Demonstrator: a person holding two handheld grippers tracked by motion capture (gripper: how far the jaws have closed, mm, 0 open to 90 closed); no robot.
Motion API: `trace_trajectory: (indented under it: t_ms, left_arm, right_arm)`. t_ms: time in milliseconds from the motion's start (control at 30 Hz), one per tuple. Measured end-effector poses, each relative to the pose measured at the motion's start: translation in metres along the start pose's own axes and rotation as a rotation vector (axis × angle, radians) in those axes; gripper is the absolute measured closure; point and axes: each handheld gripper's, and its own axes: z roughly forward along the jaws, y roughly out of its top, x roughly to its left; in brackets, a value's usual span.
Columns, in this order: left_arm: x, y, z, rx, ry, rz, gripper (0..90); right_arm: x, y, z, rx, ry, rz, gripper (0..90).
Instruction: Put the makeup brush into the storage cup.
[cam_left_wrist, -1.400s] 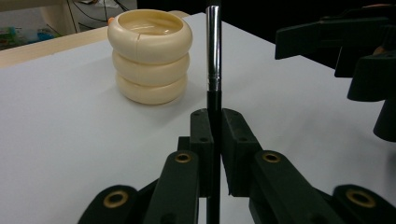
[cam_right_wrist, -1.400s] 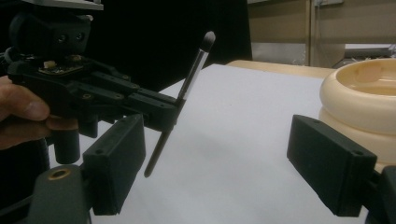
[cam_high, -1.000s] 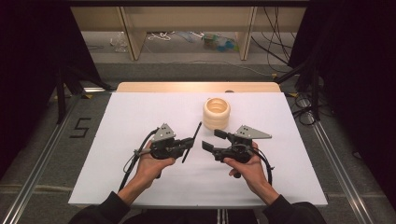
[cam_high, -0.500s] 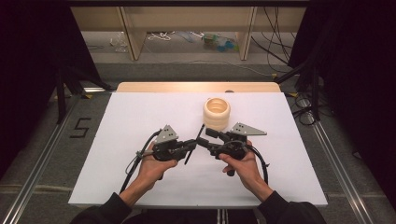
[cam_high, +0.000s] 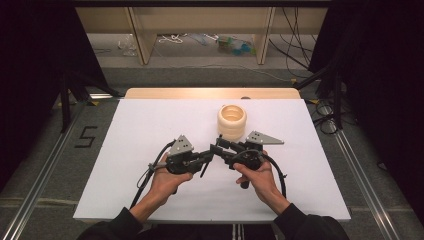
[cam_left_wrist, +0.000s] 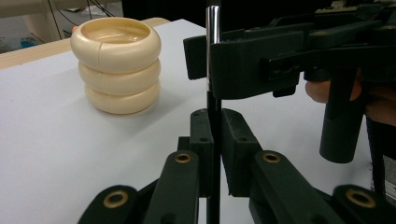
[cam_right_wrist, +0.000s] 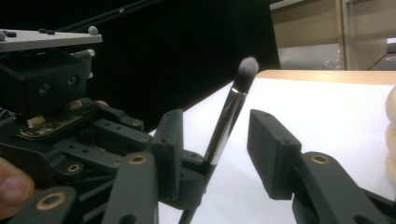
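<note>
The makeup brush (cam_right_wrist: 227, 122) is a slim, light thing: a dark handle, a shiny metal ferrule and a soft tuft of pale bristles at the tip. It stands roughly upright above the white worktop (cam_high: 150, 125), near the front middle, held off the surface between the two tools. It looks stiff along its length but smooth, so it could well slip or swivel in a loose pinch, and the bristles would splay if squeezed. The handle or the ferrule is the place to take it, never the tuft.

The left gripper (cam_left_wrist: 214, 140) is fully clamped on the dark handle, its fingers (cam_left_wrist: 201, 135) pressing it from both sides. The right gripper (cam_right_wrist: 215, 154) has just been closing, with the ferrule standing between its fingers (cam_right_wrist: 273, 149); in the right gripper view a clear gap is left on the one side, so it does not appear to grip yet.

Behind the brush, toward the far side of the worktop, stands a cream holder (cam_high: 231, 121) shaped like three stacked rings, open at the top and apart from both tools.
</note>
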Motion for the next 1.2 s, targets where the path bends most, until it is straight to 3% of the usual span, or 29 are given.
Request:
trace_trajectory:
  t_ms: [667,900,1033,1200]
  left_arm:
    - [-0.0022,0.0,0.001,-0.001,-0.007,0.009,83.6]
    - [-0.0033,-0.0001,0.0014,-0.011,-0.009,0.007,83.6]
    - [-0.0026,0.0006,0.0009,-0.013,-0.018,0.014,83.5]
    - [-0.0006,-0.001,-0.0007,-0.003,-0.034,-0.008,76.2]
  right_arm:
    - [-0.003,-0.0022,0.0021,-0.013,0.026,0.01,73.2]
    - [-0.002,-0.0021,0.0013,-0.002,0.042,0.049,82.8]
    - [-0.0023,-0.0021,0.0011,-0.018,0.055,0.032,83.8]
    - [-0.002,-0.0002,-0.0011,-0.031,0.051,0.027,83.8]
